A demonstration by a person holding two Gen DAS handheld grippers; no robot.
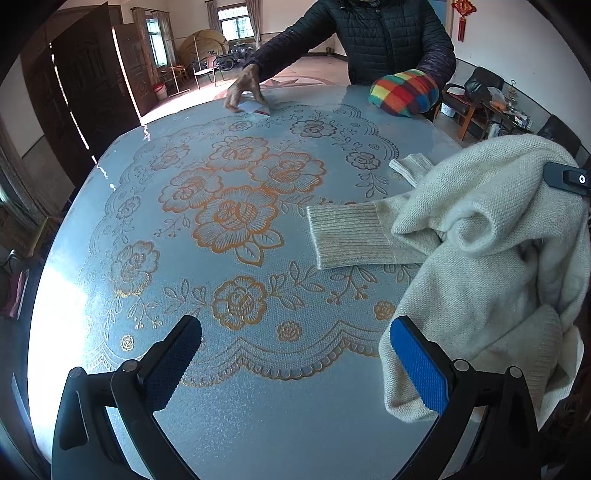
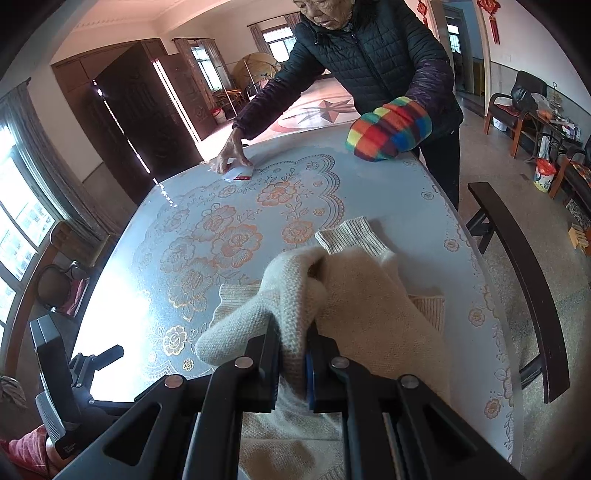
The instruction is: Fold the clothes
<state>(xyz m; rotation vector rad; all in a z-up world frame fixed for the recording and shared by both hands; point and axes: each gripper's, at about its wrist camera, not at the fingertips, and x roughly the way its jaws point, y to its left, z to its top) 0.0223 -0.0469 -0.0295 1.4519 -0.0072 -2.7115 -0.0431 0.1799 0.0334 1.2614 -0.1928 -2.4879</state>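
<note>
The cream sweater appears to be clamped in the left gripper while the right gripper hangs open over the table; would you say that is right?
The grippers are swapped. The right wrist view shows the right gripper shut on the cream sweater; the left gripper hangs open over the table.

Your left wrist view looks low across the table (image 1: pixel 229 424) from its near edge. Your right wrist view sits close above the sweater (image 2: pixel 369 302), facing likewise. Both share the tabletop and the person (image 1: pixel 388 33) opposite.
</note>
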